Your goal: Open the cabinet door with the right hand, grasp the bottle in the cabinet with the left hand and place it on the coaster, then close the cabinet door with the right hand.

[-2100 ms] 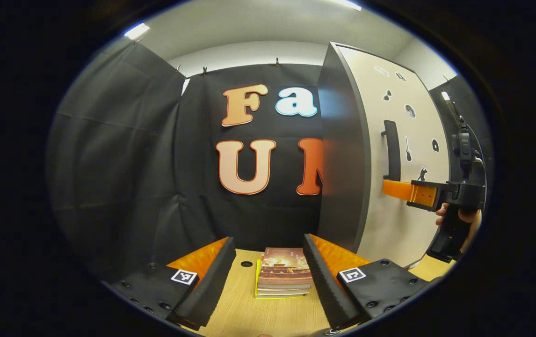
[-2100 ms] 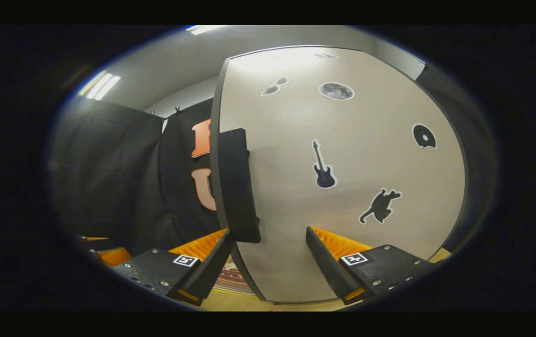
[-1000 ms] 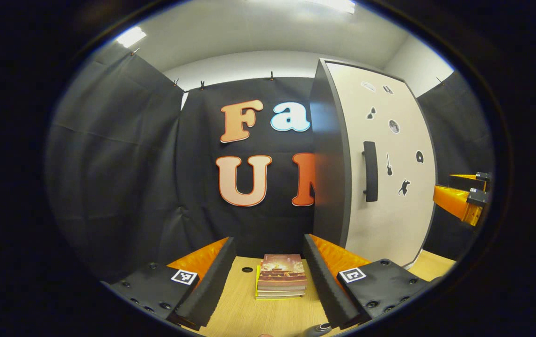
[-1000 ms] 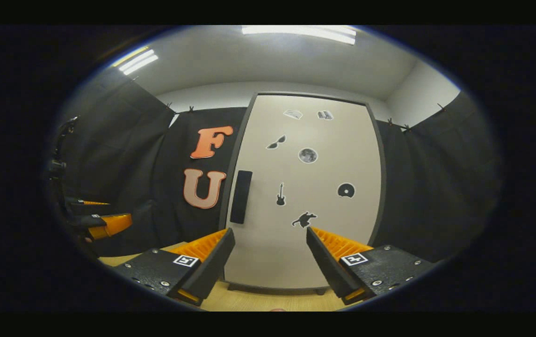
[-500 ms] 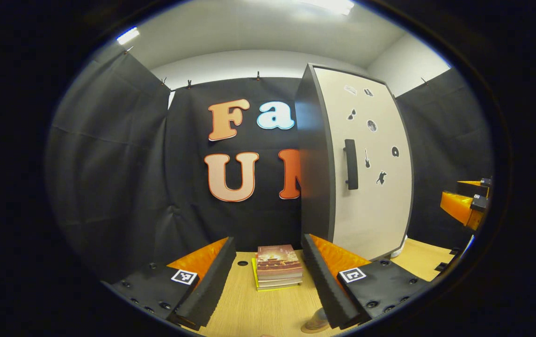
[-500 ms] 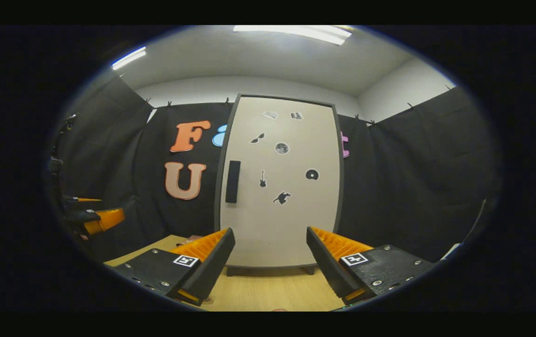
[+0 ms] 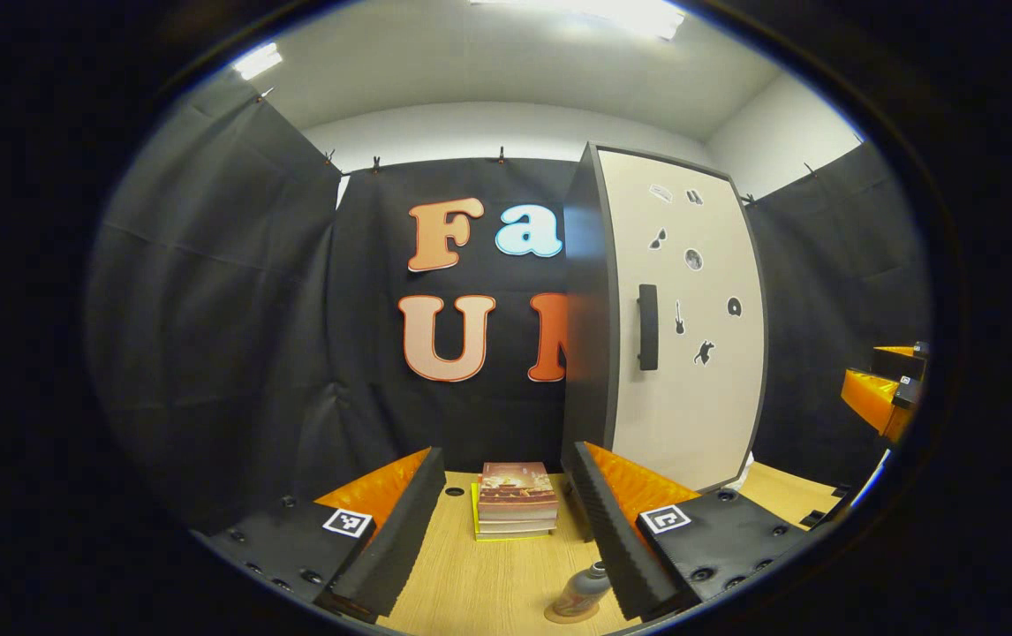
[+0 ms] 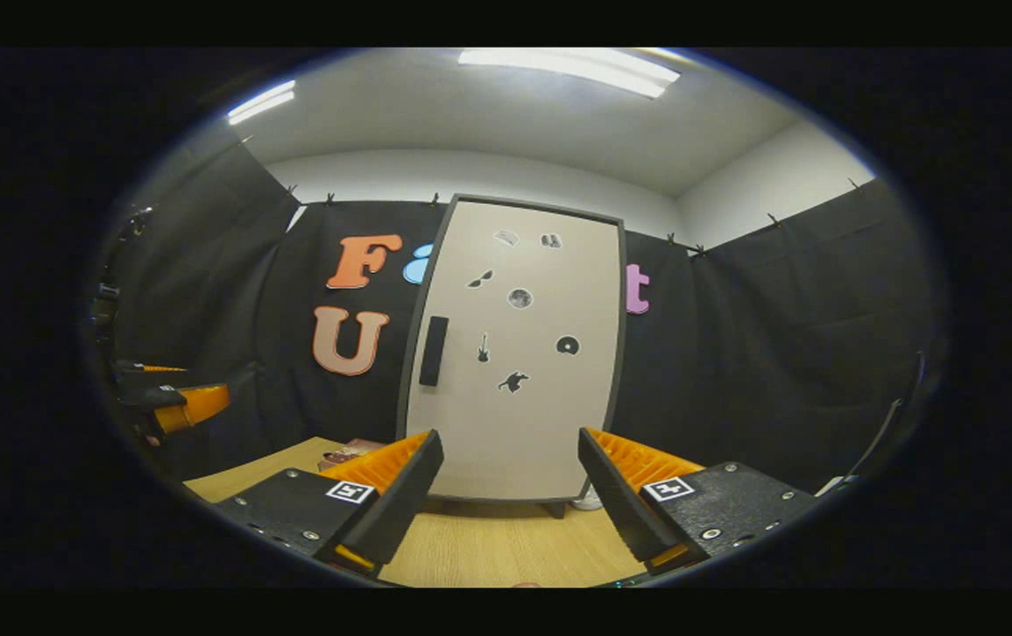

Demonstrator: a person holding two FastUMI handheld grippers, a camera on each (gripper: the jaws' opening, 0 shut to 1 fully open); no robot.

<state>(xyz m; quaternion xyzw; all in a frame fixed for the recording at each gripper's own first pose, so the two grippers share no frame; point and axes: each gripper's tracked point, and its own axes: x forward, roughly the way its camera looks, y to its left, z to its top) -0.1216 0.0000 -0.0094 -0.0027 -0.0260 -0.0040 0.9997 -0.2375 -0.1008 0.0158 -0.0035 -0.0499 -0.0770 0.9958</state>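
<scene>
The bottle (image 7: 584, 594) stands on its coaster (image 7: 561, 615) at the worktop's (image 7: 488, 583) near edge, touching the left tongs (image 7: 506, 517), which gape apart. The right tongs (image 8: 510, 495), also apart, face the shut cabinet door (image 8: 524, 371); a careless left swing could topple the bottle.

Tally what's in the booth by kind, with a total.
Cabinet: 1
Bottle: 1
Coaster: 1
Stack of books: 1
Hand-held grippers, left and right: 2
Total: 6
</scene>
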